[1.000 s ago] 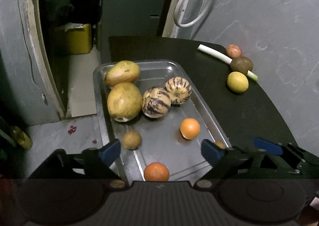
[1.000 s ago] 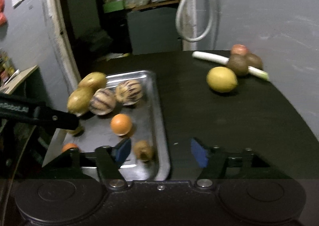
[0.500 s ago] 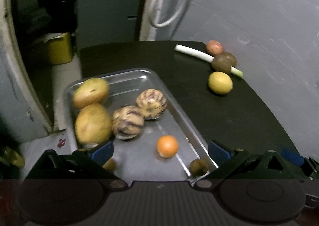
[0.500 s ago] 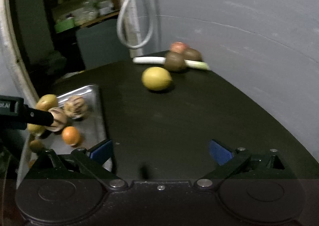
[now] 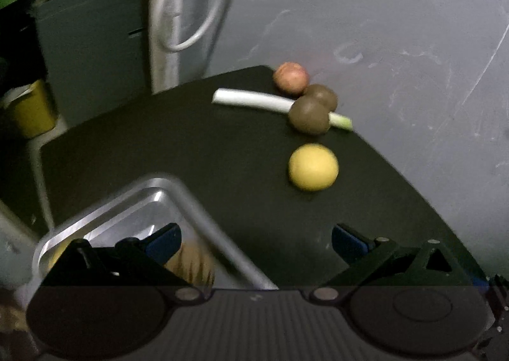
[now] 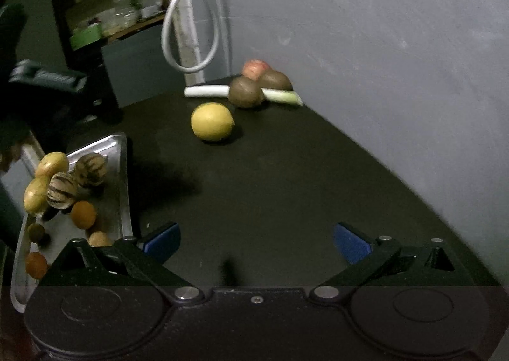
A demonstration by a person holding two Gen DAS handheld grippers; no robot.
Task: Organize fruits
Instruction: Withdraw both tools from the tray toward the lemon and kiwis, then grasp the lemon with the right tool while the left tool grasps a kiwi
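Both hand-held grippers, left (image 5: 256, 238) & right (image 6: 256, 238), spread wide w/ nothing between: straddle yellow fruit (image 6: 212, 121) squarely, then carry to metal tray (image 6: 122, 170).

Shiny, smooth rectangular metal tray (image 6: 122, 170) w/ bright glints on rim, lying on matt black table top (image 6: 286, 176). Beyond tray: smooth matt-skinned round yellow fruit (image 6: 212, 121); smooth white-green leek stalk (image 5: 251, 99). Behind table: rough, scuffed grey wall (image 5: 397, 27); glossy white plastic-looking cable loop (image 6: 191, 27).
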